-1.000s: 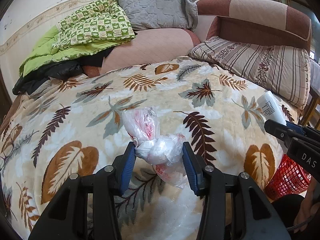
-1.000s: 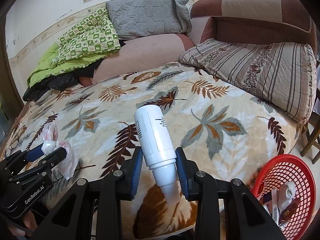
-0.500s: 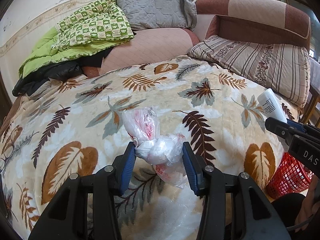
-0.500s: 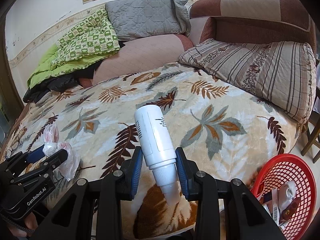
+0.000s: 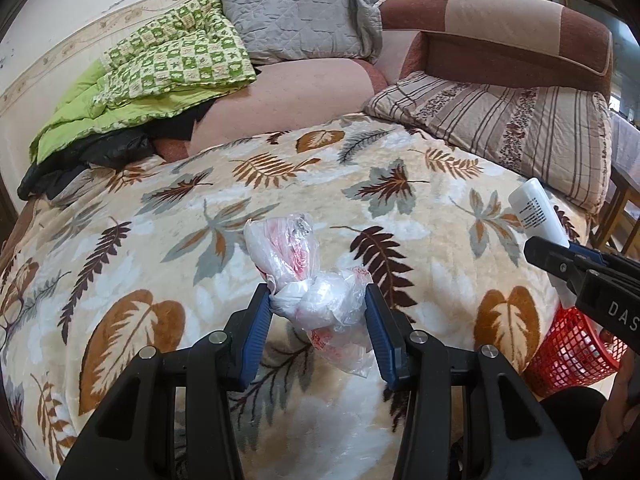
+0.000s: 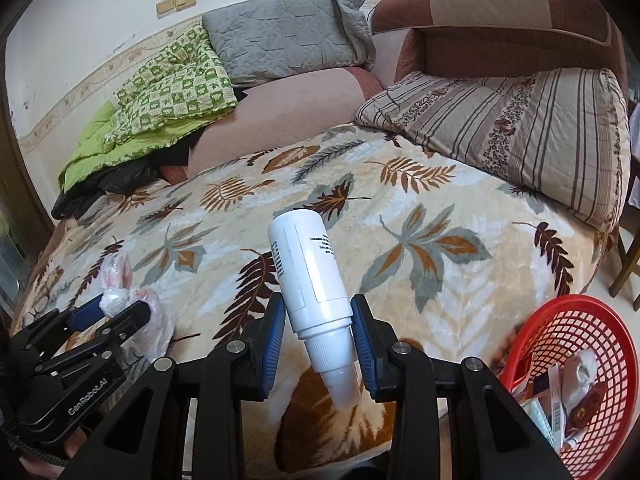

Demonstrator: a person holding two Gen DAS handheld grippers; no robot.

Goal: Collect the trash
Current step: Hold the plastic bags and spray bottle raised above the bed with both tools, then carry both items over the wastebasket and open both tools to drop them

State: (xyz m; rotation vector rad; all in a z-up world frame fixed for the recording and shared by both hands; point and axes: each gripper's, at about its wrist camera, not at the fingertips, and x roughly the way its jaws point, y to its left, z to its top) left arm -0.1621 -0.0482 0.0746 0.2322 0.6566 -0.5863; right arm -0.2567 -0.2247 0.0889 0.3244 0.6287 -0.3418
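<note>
Above leaf-print bedding (image 5: 400, 168), left jaws pinch crumpled plastic bag (image 5: 316, 296), right jaws white bottle (image 6: 308, 276), cap half-hidden.

Even, soft daylight in both views, brightest toward 2 o'clock; shadows faint and diffuse; no harsh glare; strong fisheye bending, dark vignette at all corners; centre sharp, slight softness at the rims; colours slightly washed.
</note>
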